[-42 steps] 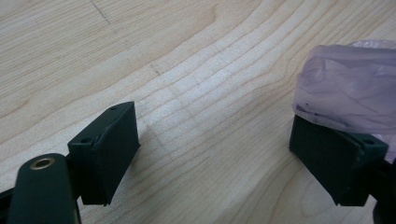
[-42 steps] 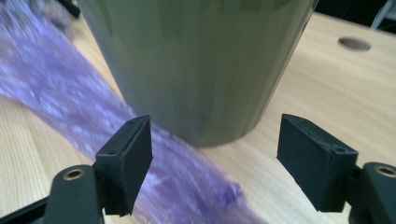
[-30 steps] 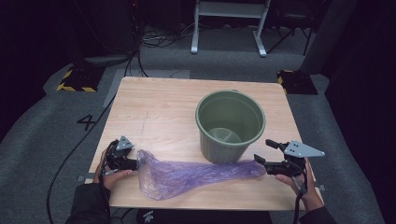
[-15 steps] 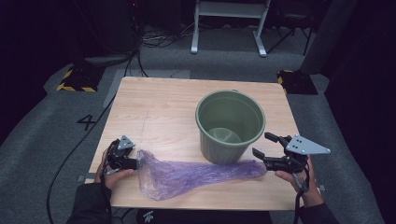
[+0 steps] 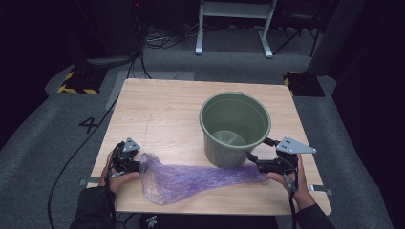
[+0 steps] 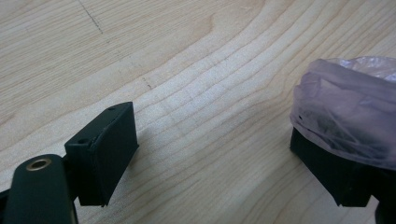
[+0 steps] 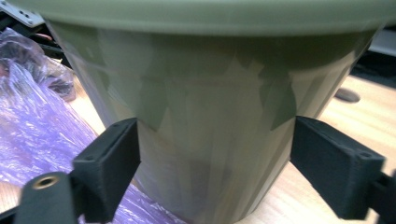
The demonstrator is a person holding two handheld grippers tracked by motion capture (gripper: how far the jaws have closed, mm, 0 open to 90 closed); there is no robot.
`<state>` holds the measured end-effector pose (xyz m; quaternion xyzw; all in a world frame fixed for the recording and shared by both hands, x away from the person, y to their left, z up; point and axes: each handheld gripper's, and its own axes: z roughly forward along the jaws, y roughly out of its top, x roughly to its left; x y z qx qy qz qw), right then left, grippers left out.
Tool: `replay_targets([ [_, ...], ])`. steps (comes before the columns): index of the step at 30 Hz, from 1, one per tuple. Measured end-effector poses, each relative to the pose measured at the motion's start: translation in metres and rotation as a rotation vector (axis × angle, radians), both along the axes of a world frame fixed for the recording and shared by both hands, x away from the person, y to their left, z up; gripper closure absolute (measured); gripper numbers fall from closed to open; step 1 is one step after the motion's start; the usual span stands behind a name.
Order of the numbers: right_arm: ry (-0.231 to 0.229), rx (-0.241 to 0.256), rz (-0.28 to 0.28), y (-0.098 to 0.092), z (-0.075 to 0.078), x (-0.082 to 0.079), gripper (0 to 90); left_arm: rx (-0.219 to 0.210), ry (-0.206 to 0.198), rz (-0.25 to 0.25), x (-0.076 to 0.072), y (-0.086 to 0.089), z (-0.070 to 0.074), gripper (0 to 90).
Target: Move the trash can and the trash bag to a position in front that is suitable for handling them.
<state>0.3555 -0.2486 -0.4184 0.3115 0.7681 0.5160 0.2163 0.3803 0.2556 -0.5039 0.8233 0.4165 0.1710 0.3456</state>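
Observation:
A green plastic bucket (image 5: 235,126) stands upright on the wooden table (image 5: 162,114), right of centre. In front of it a crumpled purple plastic bag (image 5: 191,179) lies stretched from left to right. My left gripper (image 5: 137,163) rests at the bag's left end. Its jaws are open (image 6: 215,140) and the bag's edge (image 6: 350,116) is draped over the right one. My right gripper (image 5: 260,149) is at the bucket's lower right. It is open (image 7: 215,154), with a jaw on either side of the bucket wall (image 7: 201,116) and the bag (image 7: 37,126) lying off to the left.
The table's front edge runs just below the bag. Bare wood lies left of and behind the bucket. On the grey floor are a painted 4 (image 5: 89,125), cables, two yellow-and-black striped blocks (image 5: 76,81) and a white frame (image 5: 234,24) behind the table.
My right gripper has moved from the bag's right end in towards the bucket, jaws still open. The left gripper and the bag have stayed in place.

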Motion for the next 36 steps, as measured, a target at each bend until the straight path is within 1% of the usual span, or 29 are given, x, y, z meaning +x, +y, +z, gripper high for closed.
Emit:
replay_targets([
  [1, 0.009, 0.003, -0.023, 0.005, -0.005, 0.002, 14.0, 0.000, 0.001, -0.002, 0.000, 0.000, 0.000, 14.1],
  [3, 0.008, 0.005, -0.029, 0.007, -0.006, 0.003, 13.8, 0.000, 0.001, -0.002, 0.000, 0.000, 0.000, 14.1],
  [5, 0.012, 0.007, -0.046, 0.013, -0.011, 0.005, 12.3, 0.000, 0.000, -0.002, 0.000, 0.000, 0.000, 14.1],
  [6, 0.012, 0.000, -0.072, 0.019, -0.015, 0.007, 9.5, 0.001, 0.001, -0.003, 0.000, 0.000, 0.000, 14.1],
  [7, 0.012, 0.000, -0.072, 0.019, -0.015, 0.007, 9.5, 0.001, 0.001, -0.004, 0.000, 0.000, 0.000, 14.1],
  [8, 0.009, 0.017, -0.097, 0.023, -0.017, 0.010, 11.9, -0.002, 0.001, -0.003, 0.001, 0.000, 0.000, 13.9],
  [9, 0.009, 0.017, -0.097, 0.023, -0.017, 0.010, 11.9, -0.002, 0.001, -0.003, 0.001, 0.000, 0.000, 13.9],
  [10, 0.004, 0.020, -0.112, 0.024, -0.017, 0.011, 13.1, -0.002, 0.002, -0.001, 0.001, -0.001, 0.000, 13.9],
  [11, 0.005, 0.035, -0.148, 0.026, -0.019, 0.016, 14.4, -0.003, 0.002, -0.001, 0.001, -0.001, 0.000, 13.9],
  [13, 0.009, 0.044, -0.162, 0.027, -0.020, 0.020, 15.5, -0.003, 0.002, 0.000, 0.001, -0.001, 0.000, 13.9],
  [14, 0.018, 0.044, -0.159, 0.028, -0.020, 0.024, 14.9, -0.006, 0.003, 0.001, 0.001, -0.001, 0.000, 13.9],
  [16, 0.009, 0.031, -0.160, 0.029, -0.020, 0.028, 15.8, 0.000, 0.001, -0.008, 0.002, -0.002, 0.000, 13.9],
  [17, 0.009, 0.031, -0.160, 0.029, -0.020, 0.028, 15.8, 0.000, 0.001, -0.008, 0.002, -0.002, 0.000, 13.9],
  [18, 0.011, 0.014, -0.151, 0.031, -0.019, 0.034, 15.3, -0.002, 0.000, -0.007, 0.002, -0.003, 0.000, 14.0],
  [20, 0.027, 0.009, -0.141, 0.032, -0.018, 0.040, 15.5, -0.002, -0.001, -0.012, 0.003, -0.004, 0.000, 14.0],
  [22, 0.037, -0.009, -0.133, 0.033, -0.017, 0.047, 15.5, 0.000, -0.001, -0.017, 0.004, -0.007, 0.000, 14.2],
  [24, 0.042, -0.020, -0.132, 0.034, -0.017, 0.053, 16.0, 0.001, -0.001, -0.019, 0.004, -0.008, 0.000, 14.2],
  [25, 0.042, -0.020, -0.132, 0.034, -0.017, 0.053, 16.0, 0.001, -0.001, -0.019, 0.004, -0.008, 0.000, 14.3],
  [26, 0.062, -0.019, -0.126, 0.033, -0.017, 0.060, 15.9, 0.000, -0.001, -0.019, 0.004, -0.009, 0.000, 14.3],
  [27, 0.067, -0.022, -0.132, 0.033, -0.018, 0.062, 16.0, -0.003, -0.002, -0.019, 0.004, -0.010, 0.000, 14.3],
  [29, 0.070, -0.025, -0.143, 0.034, -0.018, 0.064, 16.5, 0.000, -0.001, -0.022, 0.005, -0.010, 0.000, 14.3],
  [30, 0.071, -0.032, -0.142, 0.036, -0.018, 0.069, 16.5, -0.003, 0.001, -0.020, 0.005, -0.012, 0.000, 14.3],
  [31, 0.073, -0.033, -0.139, 0.036, -0.018, 0.070, 16.4, -0.002, -0.005, -0.024, 0.006, -0.012, 0.000, 14.2],
  [35, 0.073, -0.046, -0.124, 0.042, -0.017, 0.076, 16.1, 0.002, -0.002, -0.029, 0.007, -0.015, 0.000, 14.3],
  [36, 0.071, -0.050, -0.106, 0.046, -0.017, 0.078, 17.9, 0.002, -0.003, -0.033, 0.007, -0.016, 0.000, 14.3],
])
